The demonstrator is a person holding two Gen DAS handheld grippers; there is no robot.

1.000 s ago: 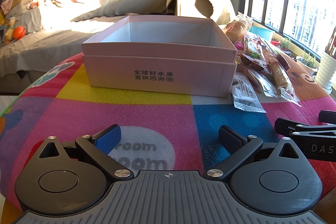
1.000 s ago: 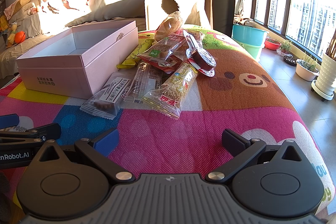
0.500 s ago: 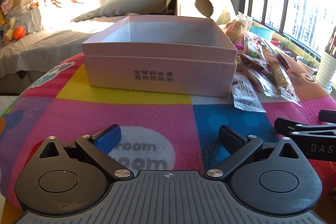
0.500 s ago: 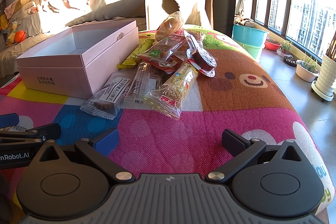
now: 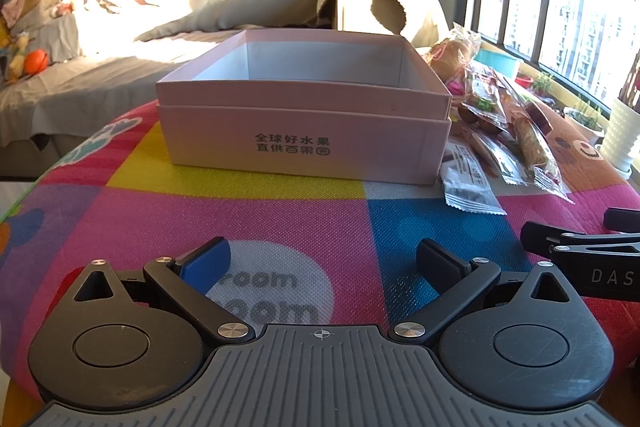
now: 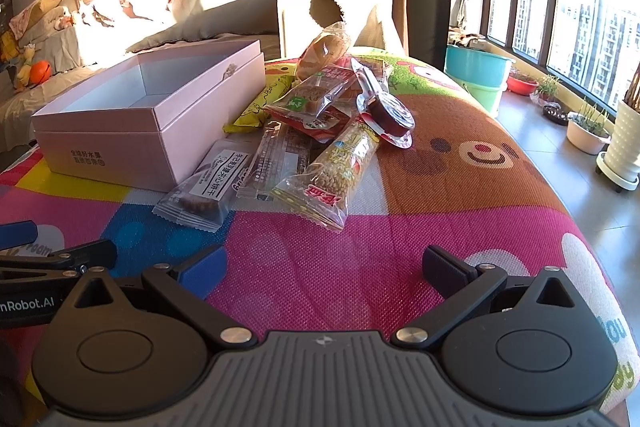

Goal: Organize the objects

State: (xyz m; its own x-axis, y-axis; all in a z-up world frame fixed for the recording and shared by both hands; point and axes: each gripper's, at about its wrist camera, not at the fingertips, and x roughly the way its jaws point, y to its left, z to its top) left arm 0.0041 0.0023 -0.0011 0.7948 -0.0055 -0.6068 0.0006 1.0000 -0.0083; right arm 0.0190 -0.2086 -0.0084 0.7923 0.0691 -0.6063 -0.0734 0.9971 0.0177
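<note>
An open pink box stands on the colourful table mat, empty as far as I can see; it also shows in the right wrist view. A pile of snack packets lies right of the box, with a grey packet and a yellow cereal bar nearest; the pile also shows in the left wrist view. My left gripper is open and empty, low over the mat in front of the box. My right gripper is open and empty, in front of the snacks.
A bed with pillows lies behind the table. A torn cardboard box stands at the back. Basins and plant pots stand on the floor by the window at right. The mat's right edge drops off.
</note>
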